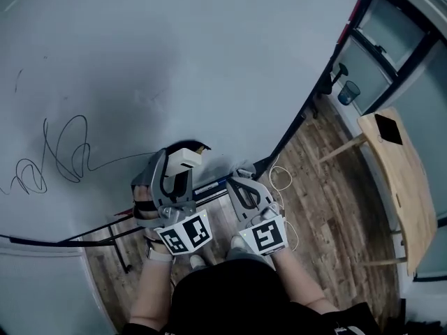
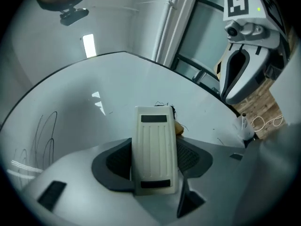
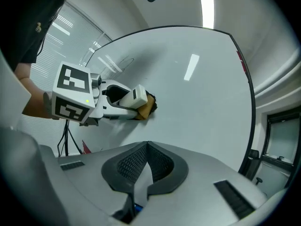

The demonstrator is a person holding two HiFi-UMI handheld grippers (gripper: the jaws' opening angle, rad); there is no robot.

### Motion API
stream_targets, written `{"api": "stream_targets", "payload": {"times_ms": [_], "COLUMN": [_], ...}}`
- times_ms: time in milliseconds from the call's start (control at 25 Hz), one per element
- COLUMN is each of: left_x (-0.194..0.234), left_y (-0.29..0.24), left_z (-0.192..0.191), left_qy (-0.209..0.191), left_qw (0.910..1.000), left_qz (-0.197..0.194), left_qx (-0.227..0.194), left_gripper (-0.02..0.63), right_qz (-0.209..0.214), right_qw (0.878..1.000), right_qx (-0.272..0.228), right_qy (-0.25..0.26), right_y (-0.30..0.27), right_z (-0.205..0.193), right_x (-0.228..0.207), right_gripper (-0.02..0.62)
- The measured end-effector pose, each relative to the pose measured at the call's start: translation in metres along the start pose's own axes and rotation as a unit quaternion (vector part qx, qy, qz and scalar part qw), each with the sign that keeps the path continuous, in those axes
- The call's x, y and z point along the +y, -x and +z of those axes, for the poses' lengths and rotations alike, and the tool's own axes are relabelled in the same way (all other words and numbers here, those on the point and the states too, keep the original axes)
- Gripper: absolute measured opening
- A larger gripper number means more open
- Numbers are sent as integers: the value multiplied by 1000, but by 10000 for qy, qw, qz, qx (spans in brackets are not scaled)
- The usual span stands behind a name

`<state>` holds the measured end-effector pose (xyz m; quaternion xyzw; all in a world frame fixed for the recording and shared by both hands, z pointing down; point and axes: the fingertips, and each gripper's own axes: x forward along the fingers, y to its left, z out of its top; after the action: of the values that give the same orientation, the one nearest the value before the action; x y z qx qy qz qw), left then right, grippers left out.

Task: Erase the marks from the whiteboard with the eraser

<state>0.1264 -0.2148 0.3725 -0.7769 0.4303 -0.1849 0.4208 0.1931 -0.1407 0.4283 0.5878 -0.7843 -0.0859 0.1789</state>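
Cool, dim, even light fills all three pictures, darkest along the head view's bottom edge. A bright rectangular glare lies on the whiteboard above centre in the right gripper view. Both gripper views bulge strongly, with black corners.

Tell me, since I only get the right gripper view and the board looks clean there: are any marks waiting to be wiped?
Observer: Yes. The head view shows black scribbles on the whiteboard, left of the eraser.
Operator: Is the eraser gripped properly?
Observer: The left gripper view shows the left tool shut on it, a pad against each long side.
Operator: What lies past the board's right edge?
Observer: The head view shows a wooden table standing on the wood floor.
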Motion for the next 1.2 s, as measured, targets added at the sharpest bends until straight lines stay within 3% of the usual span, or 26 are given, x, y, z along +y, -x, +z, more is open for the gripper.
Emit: {"api": "stream_targets", "payload": {"times_ms": [280, 600, 920, 1120, 1200], "left_x": [7, 41, 106, 157, 179], "left_y": [0, 15, 51, 81, 95], "left_z": [-7, -22, -61, -93, -108], "left_qy": [-421, -255, 704, 1504, 2094], "left_qw": [9986, 9976, 9910, 9761, 9608], "left_qz": [247, 518, 1050, 1497, 1783], "left_qx": [188, 372, 444, 457, 349], "left_gripper": [264, 265, 265, 265, 267], "right_qz": [583, 1026, 1492, 1796, 1908], "right_qw": [9981, 9936, 9862, 9797, 9771], "right_qx": [-148, -369, -562, -678, -706], "right_qy": [165, 297, 445, 572, 629], "right_y": [-17, -32, -51, -64, -68], "right_z": [7, 24, 47, 64, 70], "right_x": [14, 38, 77, 106, 119], "right_gripper": [26, 26, 26, 26, 26]}}
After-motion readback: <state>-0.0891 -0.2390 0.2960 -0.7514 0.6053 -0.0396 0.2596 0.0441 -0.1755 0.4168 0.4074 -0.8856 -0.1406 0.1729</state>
